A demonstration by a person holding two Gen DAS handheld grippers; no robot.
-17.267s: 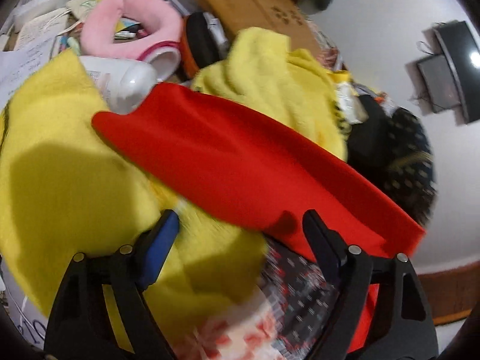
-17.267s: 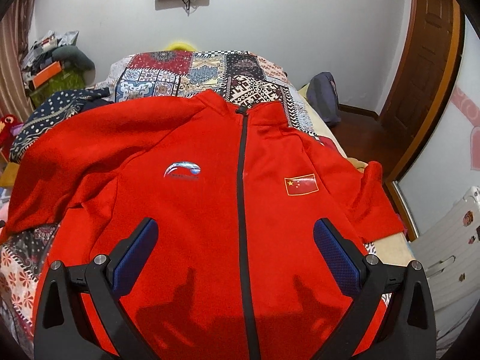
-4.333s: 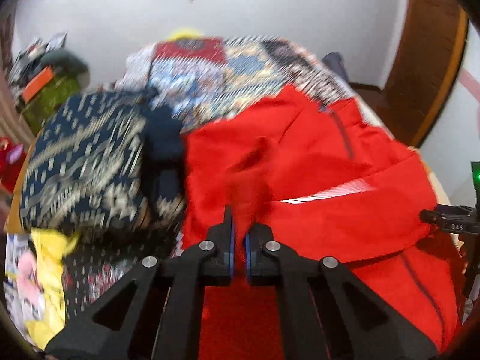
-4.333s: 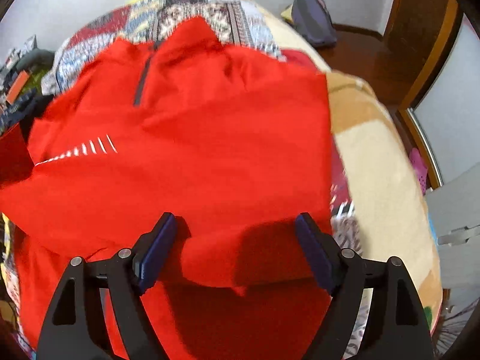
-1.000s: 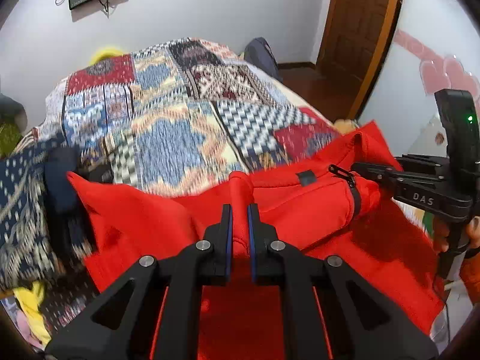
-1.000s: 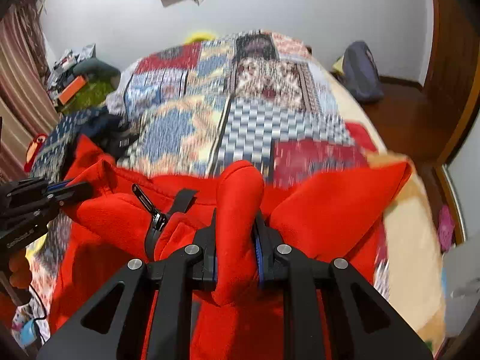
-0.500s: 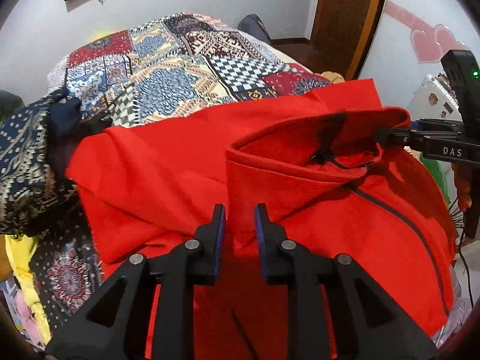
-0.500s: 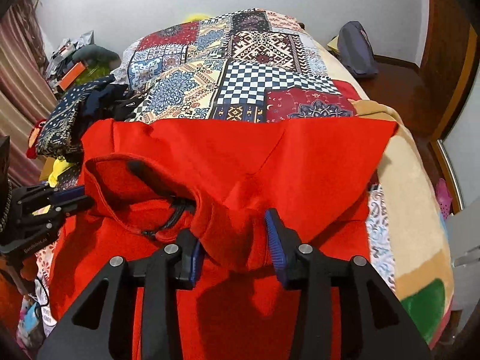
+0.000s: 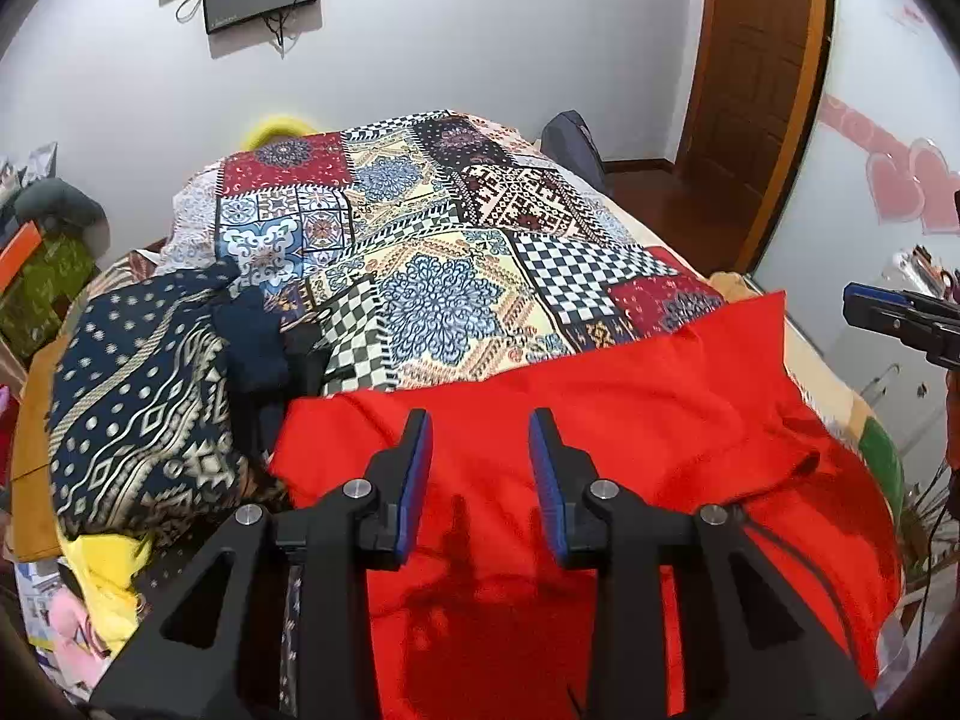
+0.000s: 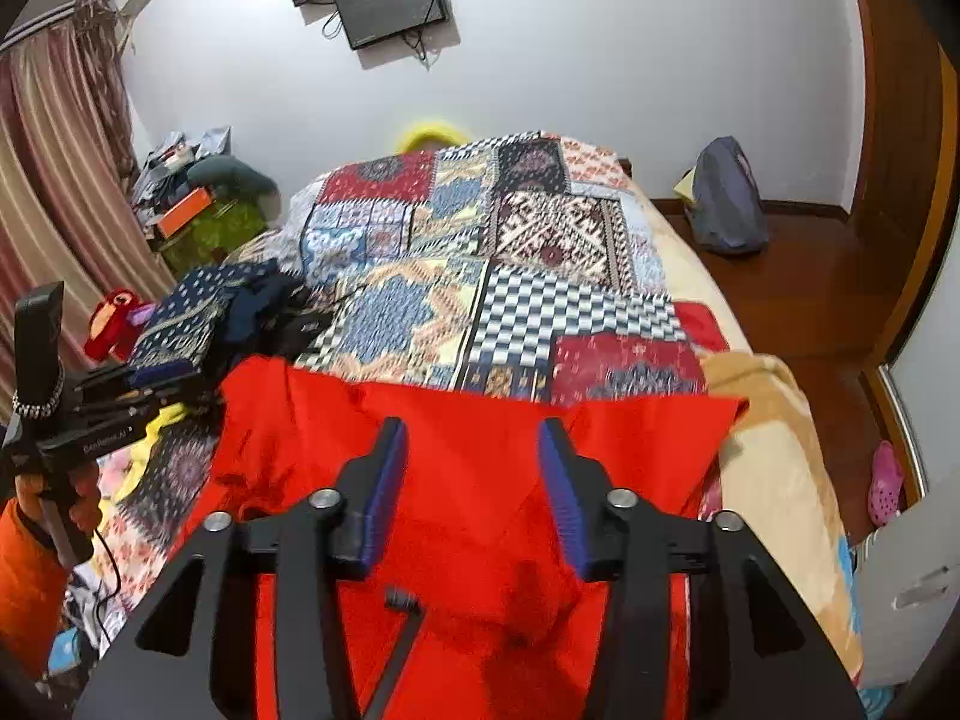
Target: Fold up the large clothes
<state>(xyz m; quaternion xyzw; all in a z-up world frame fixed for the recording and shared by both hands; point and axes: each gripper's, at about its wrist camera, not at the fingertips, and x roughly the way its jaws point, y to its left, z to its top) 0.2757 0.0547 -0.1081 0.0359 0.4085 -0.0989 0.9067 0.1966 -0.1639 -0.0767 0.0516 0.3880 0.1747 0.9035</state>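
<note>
Across the near end of the bed (image 9: 798,354), on its patchwork quilt (image 9: 444,240), the red jacket (image 9: 630,414) lies folded over, its far edge a straight line and its dark zipper (image 10: 402,630) showing near the camera. A second ago each tool pinched a bunch of red cloth; now the left tool (image 9: 480,468) and right tool (image 10: 471,480) hover above it, jaws opening, released.
</note>
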